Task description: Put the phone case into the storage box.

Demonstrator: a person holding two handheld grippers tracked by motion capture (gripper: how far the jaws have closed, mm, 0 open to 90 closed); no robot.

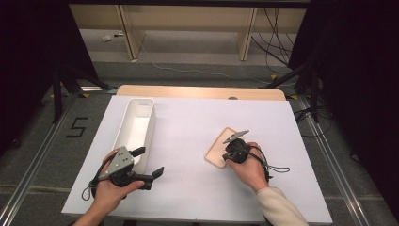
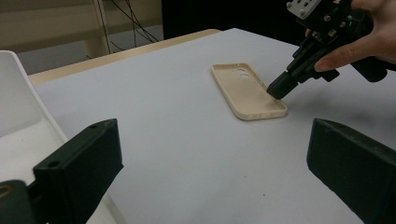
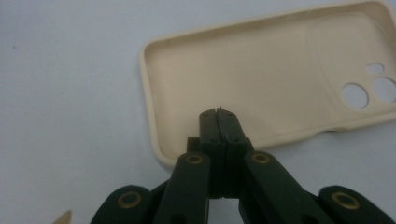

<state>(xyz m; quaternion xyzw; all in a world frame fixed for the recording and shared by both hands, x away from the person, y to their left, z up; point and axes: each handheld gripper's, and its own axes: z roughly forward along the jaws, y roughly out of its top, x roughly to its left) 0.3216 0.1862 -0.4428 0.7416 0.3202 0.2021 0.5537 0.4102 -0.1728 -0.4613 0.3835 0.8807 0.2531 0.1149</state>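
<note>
A beige phone case (image 1: 216, 149) lies hollow side up on the white table, right of centre. My right gripper (image 1: 227, 156) is shut, its tips pressed together and resting just inside the case's near long rim (image 3: 218, 116). No beige shows between the jaws. In the left gripper view the case (image 2: 243, 88) lies ahead, and the right gripper's tip (image 2: 276, 91) touches its edge. My left gripper (image 1: 150, 161) is held above the table's near left with its jaws wide open (image 2: 212, 154) and nothing between them.
A long white bin (image 1: 151, 127) stands along the table's left side, just beyond the left gripper; its wall (image 2: 14, 93) shows at that gripper's left. Bare white tabletop (image 1: 188, 136) lies between the bin and the case. Cables and stand legs surround the table on the floor.
</note>
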